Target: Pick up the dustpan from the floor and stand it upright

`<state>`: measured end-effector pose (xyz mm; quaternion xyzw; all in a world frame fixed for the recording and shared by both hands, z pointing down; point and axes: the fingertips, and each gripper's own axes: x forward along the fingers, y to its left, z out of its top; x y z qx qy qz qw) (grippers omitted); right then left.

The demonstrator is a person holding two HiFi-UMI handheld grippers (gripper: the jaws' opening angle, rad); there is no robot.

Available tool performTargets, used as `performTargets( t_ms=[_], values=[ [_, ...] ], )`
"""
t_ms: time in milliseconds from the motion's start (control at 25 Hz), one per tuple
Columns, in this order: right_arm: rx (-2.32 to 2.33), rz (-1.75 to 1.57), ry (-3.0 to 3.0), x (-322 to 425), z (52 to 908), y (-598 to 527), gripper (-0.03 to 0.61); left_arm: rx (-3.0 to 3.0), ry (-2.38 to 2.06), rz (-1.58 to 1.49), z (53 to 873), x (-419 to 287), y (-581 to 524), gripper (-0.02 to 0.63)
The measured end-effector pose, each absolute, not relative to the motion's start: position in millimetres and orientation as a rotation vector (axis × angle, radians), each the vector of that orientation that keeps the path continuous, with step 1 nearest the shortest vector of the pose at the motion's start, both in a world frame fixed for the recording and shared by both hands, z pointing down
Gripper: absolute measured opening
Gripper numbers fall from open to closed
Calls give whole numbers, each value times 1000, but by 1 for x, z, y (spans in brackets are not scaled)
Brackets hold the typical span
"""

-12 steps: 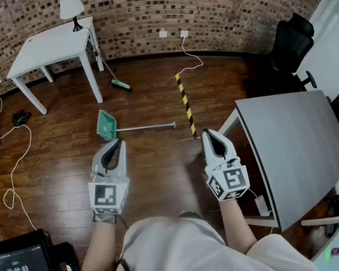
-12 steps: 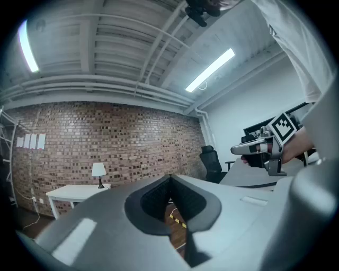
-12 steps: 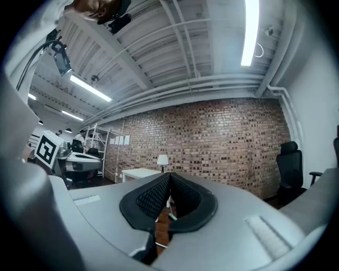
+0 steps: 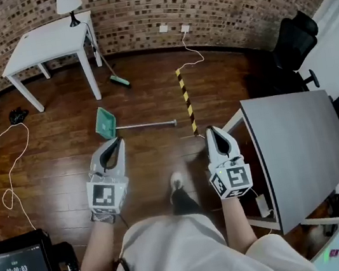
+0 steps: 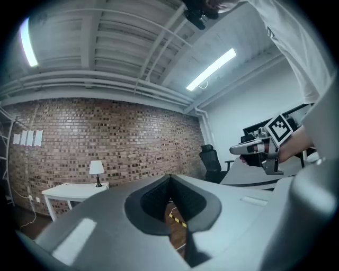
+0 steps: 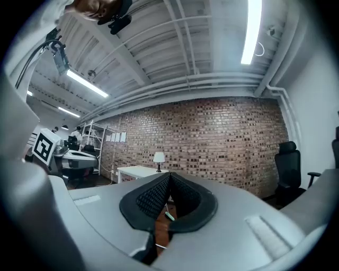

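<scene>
The green dustpan (image 4: 105,122) lies flat on the wood floor, its long grey handle (image 4: 148,125) pointing right. My left gripper (image 4: 118,142) hovers in the air just on my side of the pan, held level. Its jaws are together with nothing between them, as the left gripper view (image 5: 170,178) also shows. My right gripper (image 4: 211,131) is held level to the right, past the handle's end, also shut and empty (image 6: 169,174). Neither gripper touches the dustpan.
A green-headed broom (image 4: 120,81) leans on the white table (image 4: 44,42), which bears a lamp (image 4: 68,0). Yellow-black tape (image 4: 185,100) runs along the floor. A grey desk (image 4: 294,149) stands at the right, a black chair (image 4: 295,40) behind it. Cables (image 4: 13,164) trail at the left. My shoe (image 4: 176,183) shows below.
A shoe has stepped forward into view between the two grippers. Both grippers stay shut at about the same spots in the picture.
</scene>
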<state>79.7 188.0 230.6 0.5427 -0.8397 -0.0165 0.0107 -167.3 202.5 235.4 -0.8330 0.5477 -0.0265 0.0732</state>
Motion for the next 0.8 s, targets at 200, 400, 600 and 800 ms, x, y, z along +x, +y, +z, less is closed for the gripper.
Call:
performTargets(
  t_ms=[200, 400, 600, 800],
  values=[
    [1620, -48, -2626, 87, 249, 127, 14, -2509, 1653, -105, 249, -156, 144, 2],
    [1625, 13, -2640, 121, 263, 41, 14, -2491, 1684, -104, 253, -131, 68, 2],
    [1615, -15, -2669, 156, 244, -51, 14, -2458, 1765, -107, 240, -106, -20, 2],
    [1613, -15, -2690, 175, 236, -114, 14, -2402, 1783, -107, 214, -95, -70, 2]
  ],
)
